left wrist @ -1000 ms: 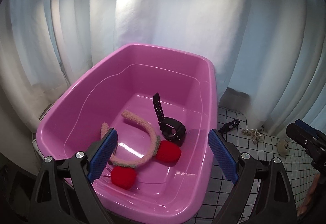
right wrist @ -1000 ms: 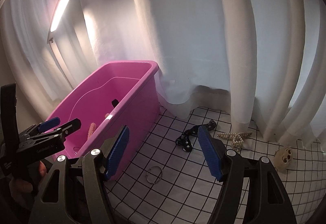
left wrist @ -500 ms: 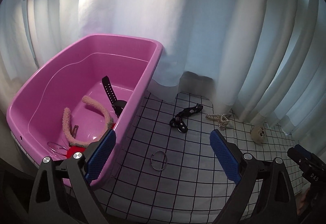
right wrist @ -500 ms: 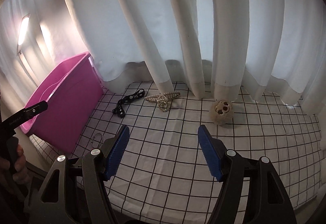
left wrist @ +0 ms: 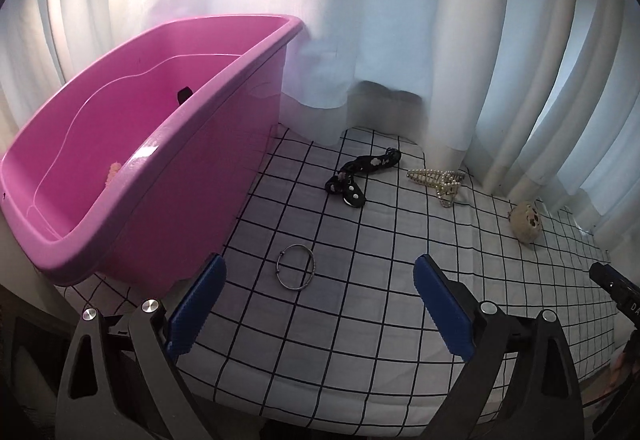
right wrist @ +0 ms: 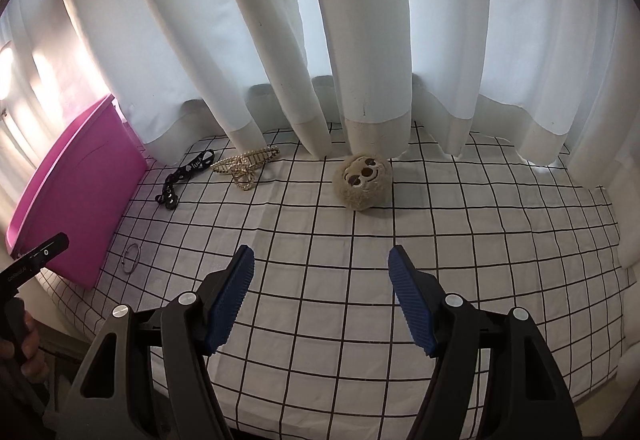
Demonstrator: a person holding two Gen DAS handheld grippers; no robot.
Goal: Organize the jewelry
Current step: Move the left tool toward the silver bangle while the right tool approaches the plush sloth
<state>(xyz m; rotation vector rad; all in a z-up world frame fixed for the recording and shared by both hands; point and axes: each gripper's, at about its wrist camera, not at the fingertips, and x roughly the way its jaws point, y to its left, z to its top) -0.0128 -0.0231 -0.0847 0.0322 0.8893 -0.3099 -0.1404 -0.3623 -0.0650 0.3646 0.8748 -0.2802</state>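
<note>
Both grippers hovering open over the checked cloth, nothing held.

Left gripper (left wrist: 318, 300) is hanging with blue pads spread wide, empty, just above the grid cloth (left wrist: 360, 320) beside the pink tub (left wrist: 168, 176). Thin metal bangle (left wrist: 295, 266) is lying flat on the cloth just ahead of it, between the pads' line of sight, near the tub's side wall. Black bracelet (left wrist: 362, 176) and pearl hair claw (left wrist: 438, 180) are sitting further back by the white curtain (left wrist: 400, 20), close together but apart. Right gripper (right wrist: 321, 296) is also gaping wide, empty, pointing at the fuzzy beige sloth-face clip (right wrist: 363, 181) lying at the curtain hem. Inside the tub only a bit of a pink fuzzy piece (left wrist: 113, 173) and a black strap tip (left wrist: 183, 94) are showing.
</note>
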